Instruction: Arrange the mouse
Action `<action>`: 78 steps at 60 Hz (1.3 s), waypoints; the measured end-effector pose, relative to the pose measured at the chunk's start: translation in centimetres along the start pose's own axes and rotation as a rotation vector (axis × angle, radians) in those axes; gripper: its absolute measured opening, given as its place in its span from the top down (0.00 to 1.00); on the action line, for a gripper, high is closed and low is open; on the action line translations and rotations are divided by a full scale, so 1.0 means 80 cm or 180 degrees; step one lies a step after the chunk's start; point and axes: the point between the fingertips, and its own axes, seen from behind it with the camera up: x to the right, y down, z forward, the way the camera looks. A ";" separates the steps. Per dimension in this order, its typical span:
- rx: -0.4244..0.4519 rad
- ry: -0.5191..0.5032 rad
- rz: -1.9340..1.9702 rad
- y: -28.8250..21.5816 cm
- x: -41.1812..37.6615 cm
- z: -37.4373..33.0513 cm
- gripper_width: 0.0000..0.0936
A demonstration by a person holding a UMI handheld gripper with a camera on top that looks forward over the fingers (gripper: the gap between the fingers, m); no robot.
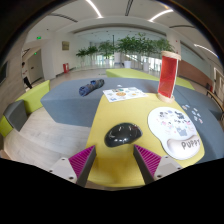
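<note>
A black computer mouse [122, 133] lies on a yellow table [115, 112], just ahead of my gripper [115, 160] and slightly right of the midline. The gripper's two fingers with magenta pads [82, 158] stand wide apart and hold nothing. The mouse is beyond the fingertips, not between them. Bare yellow tabletop shows between the fingers.
A white round-cornered mat [176, 130] with printed drawings lies on the table right of the mouse. White papers [124, 94] lie farther along the table. A red panel [168, 74] stands beyond on the right. Green seating [30, 100] is on the left, plants [120, 47] at the back.
</note>
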 end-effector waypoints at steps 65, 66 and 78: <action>0.0240 0.0499 0.0187 -0.139 0.275 0.050 0.53; 0.0188 0.0498 0.0205 -0.128 0.279 0.055 0.52; -0.0134 0.0375 0.0331 -0.064 0.293 0.094 0.52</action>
